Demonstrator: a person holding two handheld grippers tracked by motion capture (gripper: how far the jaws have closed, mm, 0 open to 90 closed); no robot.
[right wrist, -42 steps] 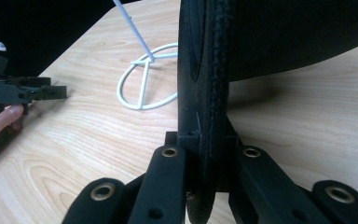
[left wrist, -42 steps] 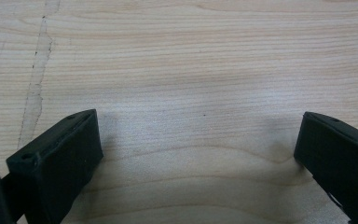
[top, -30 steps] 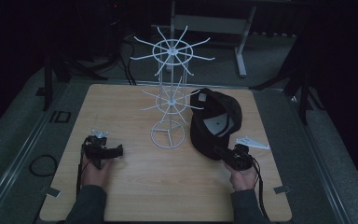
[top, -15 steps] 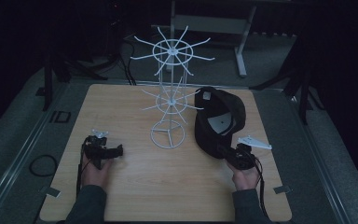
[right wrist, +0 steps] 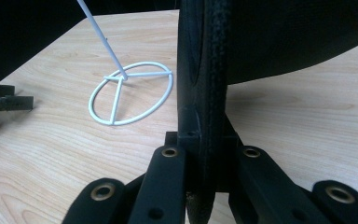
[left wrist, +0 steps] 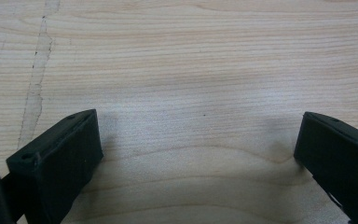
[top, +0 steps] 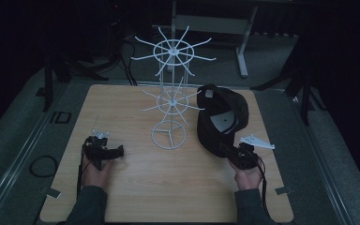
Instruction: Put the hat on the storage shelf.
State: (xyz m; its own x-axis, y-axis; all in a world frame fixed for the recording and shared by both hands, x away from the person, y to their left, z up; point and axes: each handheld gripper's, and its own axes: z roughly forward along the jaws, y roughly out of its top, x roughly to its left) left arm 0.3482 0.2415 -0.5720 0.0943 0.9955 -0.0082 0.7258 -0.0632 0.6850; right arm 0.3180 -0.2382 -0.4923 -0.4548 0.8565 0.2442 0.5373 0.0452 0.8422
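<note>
Lifted higher than a second ago, black cap (top: 222,119) hangs by its brim, clamped in right gripper (top: 234,152), beside white wire rack (top: 171,101), unhung; left gripper (top: 115,152) rests wide open, empty.

Left gripper (top: 104,153) held low near the bench's left edge, fingers (left wrist: 56,158) spread wide, nothing between. Right gripper (top: 234,152) near the right edge, fingers (right wrist: 165,186) clamped on a black cap (top: 222,117). Both forearms enter from the near edge.

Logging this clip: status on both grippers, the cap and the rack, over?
Right gripper shut on black cap, cap raised off table. Left gripper open, empty, low over bare wooden table. White wire rack stands left of cap, hooks bare, path open.
</note>
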